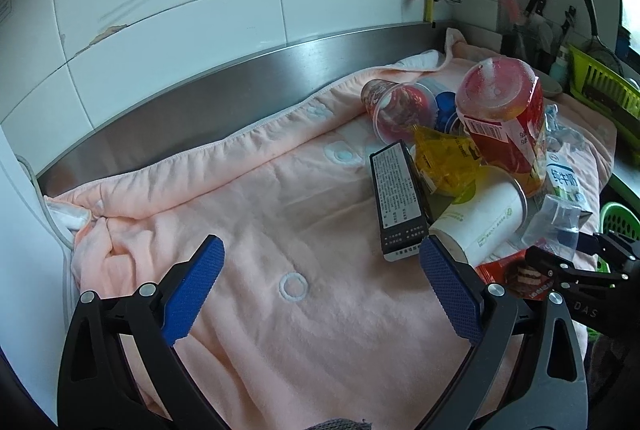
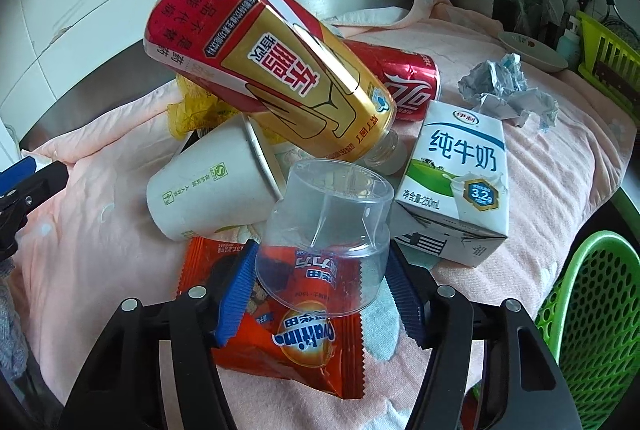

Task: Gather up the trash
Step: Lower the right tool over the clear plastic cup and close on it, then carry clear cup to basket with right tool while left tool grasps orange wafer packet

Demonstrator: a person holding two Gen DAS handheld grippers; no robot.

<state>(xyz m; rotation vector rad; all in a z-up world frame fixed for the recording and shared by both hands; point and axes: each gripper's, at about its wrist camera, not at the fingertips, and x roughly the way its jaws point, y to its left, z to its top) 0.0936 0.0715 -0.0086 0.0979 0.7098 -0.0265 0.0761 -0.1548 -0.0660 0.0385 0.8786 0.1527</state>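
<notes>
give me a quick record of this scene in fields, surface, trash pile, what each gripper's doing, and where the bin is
surface: pink towel on counter
pile: red-gold bottle on top, paper cup, red can, milk carton, crumpled paper, black box
right gripper: pads against clear cap, above orange wrapper
left gripper: open, empty, over towel
bin: green basket at right edge

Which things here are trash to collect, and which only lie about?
Trash: clear plastic cup in the right gripper, Ovaltine wrapper, milk carton, paper cup, red can.
Not trash: pink towel, plate, green basket.
</notes>
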